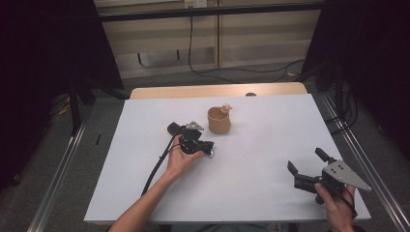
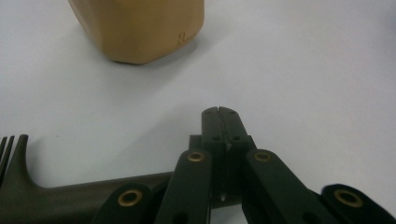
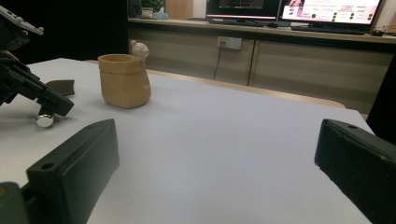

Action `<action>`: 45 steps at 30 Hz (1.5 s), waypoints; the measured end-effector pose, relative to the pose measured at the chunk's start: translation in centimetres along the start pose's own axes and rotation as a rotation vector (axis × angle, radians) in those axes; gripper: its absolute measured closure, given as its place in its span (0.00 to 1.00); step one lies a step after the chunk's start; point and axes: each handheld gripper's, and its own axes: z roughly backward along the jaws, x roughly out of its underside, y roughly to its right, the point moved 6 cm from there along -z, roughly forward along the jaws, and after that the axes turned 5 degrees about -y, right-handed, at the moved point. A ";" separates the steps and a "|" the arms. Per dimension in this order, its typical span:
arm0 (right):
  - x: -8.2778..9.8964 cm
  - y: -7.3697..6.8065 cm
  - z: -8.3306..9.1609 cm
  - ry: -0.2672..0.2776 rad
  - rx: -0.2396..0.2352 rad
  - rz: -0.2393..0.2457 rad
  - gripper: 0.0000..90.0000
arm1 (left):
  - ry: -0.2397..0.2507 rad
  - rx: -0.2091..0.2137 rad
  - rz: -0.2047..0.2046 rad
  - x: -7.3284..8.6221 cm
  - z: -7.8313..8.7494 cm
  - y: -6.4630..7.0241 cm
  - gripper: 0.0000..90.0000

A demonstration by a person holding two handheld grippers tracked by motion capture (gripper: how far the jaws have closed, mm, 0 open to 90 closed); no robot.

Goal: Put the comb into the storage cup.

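Left gripper (image 1: 205, 146) lies low on the white table (image 1: 251, 159), just short of the tan cup (image 1: 219, 120); its jaws are pressed together on nothing we can make out. A dark fork-like utensil (image 2: 56, 191) lies under its linkage. The cup stands upright, a small figure (image 1: 226, 107) on its rim. Right gripper (image 1: 309, 166), well right of the cup and nearer us, has its jaws spread wide. We judge: if the utensil is the target, part the jaws first and keep the cup undisturbed.

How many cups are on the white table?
1. A tan cup stands toward the far middle of the white table, just beyond the left gripper. A small figure perches on its rim.
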 end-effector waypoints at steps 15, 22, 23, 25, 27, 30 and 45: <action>0.0 0.0 0.0 -0.003 0.001 -0.002 0.00 | -0.027 0.000 0.009 0.9 0.7 -0.3 1.00; 0.1 0.0 0.0 -0.004 0.003 -0.001 0.00 | -0.033 -0.016 0.016 0.9 0.5 -0.3 1.00; 0.1 0.0 -0.1 -0.004 0.002 -0.001 0.00 | -0.032 -0.014 0.020 0.9 0.5 -0.3 1.00; 0.1 0.0 -0.1 -0.008 0.002 -0.002 0.00 | -0.033 -0.016 0.018 0.9 0.5 -0.3 1.00; 0.1 0.0 -0.1 -0.006 0.000 0.000 0.00 | -0.038 -0.016 0.017 1.0 0.7 -0.3 1.00; 0.1 0.0 -0.1 -0.006 0.000 -0.002 0.00 | -0.034 -0.011 0.017 1.0 0.9 -0.3 1.00; 0.1 0.0 0.0 -0.003 0.000 0.001 0.00 | -0.058 -0.017 0.019 1.4 1.1 -0.5 1.00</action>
